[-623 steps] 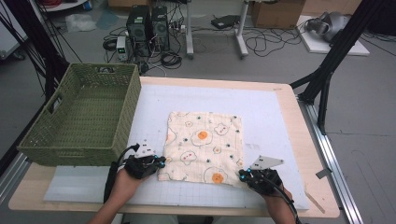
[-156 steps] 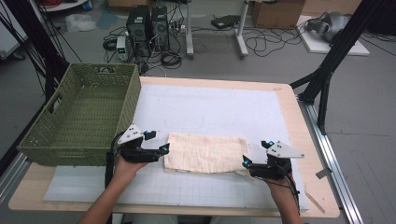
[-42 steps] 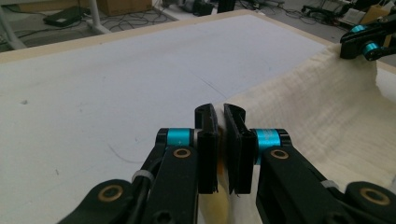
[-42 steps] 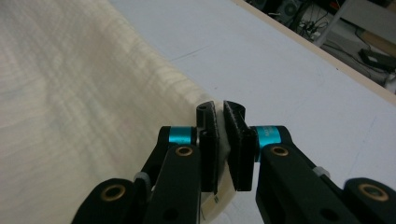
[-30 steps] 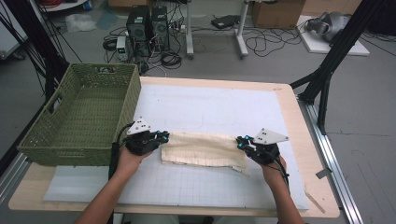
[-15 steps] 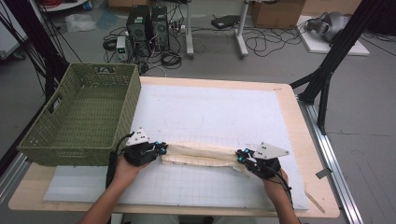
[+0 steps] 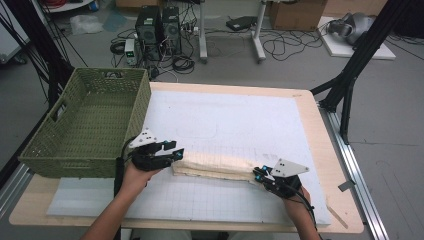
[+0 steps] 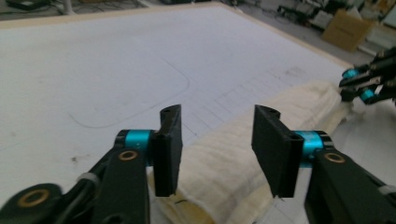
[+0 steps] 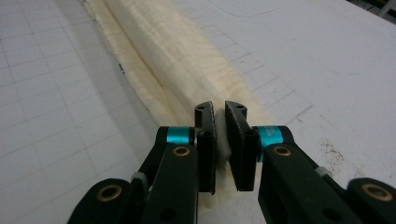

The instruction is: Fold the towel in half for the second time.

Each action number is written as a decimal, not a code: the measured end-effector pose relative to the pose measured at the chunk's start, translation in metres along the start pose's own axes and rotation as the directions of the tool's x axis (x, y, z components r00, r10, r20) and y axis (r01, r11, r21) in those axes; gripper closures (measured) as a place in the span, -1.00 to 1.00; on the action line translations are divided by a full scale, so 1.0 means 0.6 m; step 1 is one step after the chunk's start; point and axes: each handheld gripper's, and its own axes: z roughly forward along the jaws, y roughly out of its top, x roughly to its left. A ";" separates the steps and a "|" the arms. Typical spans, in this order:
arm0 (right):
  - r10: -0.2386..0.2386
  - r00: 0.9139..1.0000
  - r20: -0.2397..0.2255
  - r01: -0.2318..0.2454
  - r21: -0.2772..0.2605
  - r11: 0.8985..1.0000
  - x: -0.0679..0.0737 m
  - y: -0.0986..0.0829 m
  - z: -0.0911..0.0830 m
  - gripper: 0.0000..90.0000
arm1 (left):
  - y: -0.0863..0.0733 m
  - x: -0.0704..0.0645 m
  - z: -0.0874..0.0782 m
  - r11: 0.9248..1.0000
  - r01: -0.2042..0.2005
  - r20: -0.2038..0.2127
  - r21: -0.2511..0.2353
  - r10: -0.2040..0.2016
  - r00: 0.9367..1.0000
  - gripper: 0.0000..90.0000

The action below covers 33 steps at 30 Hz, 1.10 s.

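Observation:
A cream cloth (image 7: 215,165), folded into a long narrow strip, lies across the near part of the white mat (image 7: 240,117). My left gripper (image 7: 175,154) is at the strip's left end. In the left gripper view it (image 8: 217,116) stands open, its jaws straddling the cloth (image 8: 233,163) without pinching it. My right gripper (image 7: 256,174) is at the strip's right end. In the right gripper view its jaws (image 9: 219,108) are nearly together with the cloth's end (image 9: 163,51) caught between them.
A green woven basket (image 7: 65,162) stands on the table's left side, just beside my left hand. The mat's grid lines run under the cloth. The wooden table edge (image 7: 320,130) borders the mat on the right. Cables and computer cases lie on the floor beyond.
Both grippers came toward the near edge, and the cloth went from a wider fold to a narrow strip. The left gripper's jaws now stand apart over the cloth.

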 end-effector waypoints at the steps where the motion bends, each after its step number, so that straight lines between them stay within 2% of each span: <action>1: 0.000 1.000 -0.006 0.000 0.003 1.000 0.000 0.000 0.000 0.84 | -0.003 -0.004 0.009 0.999 -0.017 0.004 0.040 0.017 1.000 0.30; 2: 0.003 1.000 -0.007 -0.003 0.007 1.000 0.000 -0.001 -0.001 0.84 | -0.007 -0.007 0.018 0.997 -0.028 0.003 0.078 0.028 1.000 0.37; 3: 0.004 1.000 -0.009 -0.003 0.009 1.000 0.001 -0.002 -0.001 0.84 | -0.010 -0.010 0.023 0.995 -0.034 0.003 0.096 0.034 0.999 0.42; 5: 0.011 1.000 -0.007 -0.011 0.016 1.000 0.001 -0.005 -0.003 0.84 | -0.022 -0.015 0.031 0.993 -0.028 -0.003 0.111 0.028 1.000 0.49; 7: 0.016 1.000 -0.010 -0.016 0.021 1.000 0.002 -0.006 -0.005 0.81 | -0.034 -0.017 0.037 0.988 -0.040 -0.014 0.147 0.042 0.999 0.50; 9: 0.028 1.000 -0.008 -0.028 0.016 0.999 0.002 -0.005 -0.010 0.71 | -0.043 -0.020 0.040 0.983 -0.060 -0.021 0.173 0.065 0.998 0.50; 10: 0.036 0.999 0.003 -0.036 0.010 0.999 0.002 -0.003 -0.013 0.59 | -0.045 -0.020 0.041 0.982 -0.066 -0.026 0.178 0.071 0.997 0.50; 12: 0.084 0.996 0.034 -0.083 -0.018 0.996 0.000 0.002 -0.020 0.34 | -0.047 -0.020 0.042 0.981 -0.068 -0.036 0.183 0.075 0.997 0.50; 14: 0.132 0.988 0.076 -0.128 -0.063 0.990 -0.002 0.009 -0.029 0.13 | -0.047 -0.023 0.043 0.979 -0.089 -0.043 0.185 0.098 0.994 0.50; 17: 0.159 0.982 0.104 -0.145 -0.124 0.982 0.002 0.033 -0.034 0.07 | -0.047 -0.025 0.044 0.975 -0.108 -0.047 0.193 0.119 0.992 0.51; 19: 0.147 0.984 0.103 -0.132 -0.135 0.982 0.008 0.052 -0.026 0.09 | -0.047 -0.026 0.045 0.974 -0.115 -0.047 0.194 0.127 0.991 0.51; 23: 0.114 0.991 0.073 -0.108 -0.087 0.990 0.024 0.073 0.016 0.26 | -0.047 -0.026 0.045 0.975 -0.112 -0.054 0.191 0.125 0.991 0.50; 25: 0.107 0.993 0.055 -0.104 -0.058 0.993 0.032 0.070 0.037 0.32 | -0.047 -0.026 0.045 0.975 -0.111 -0.055 0.190 0.123 0.991 0.49; 27: 0.092 0.995 0.034 -0.091 -0.006 0.996 0.038 0.060 0.055 0.38 | -0.047 -0.025 0.044 0.974 -0.117 -0.054 0.196 0.130 0.990 0.49; 30: 0.080 0.996 0.034 -0.081 0.050 0.995 0.041 0.039 0.062 0.43 | -0.047 -0.024 0.044 0.975 -0.114 -0.056 0.192 0.126 0.990 0.49; 33: 0.092 0.995 0.045 -0.095 0.059 0.994 0.033 0.026 0.053 0.43 | -0.047 -0.024 0.044 0.975 -0.111 -0.058 0.193 0.124 0.991 0.49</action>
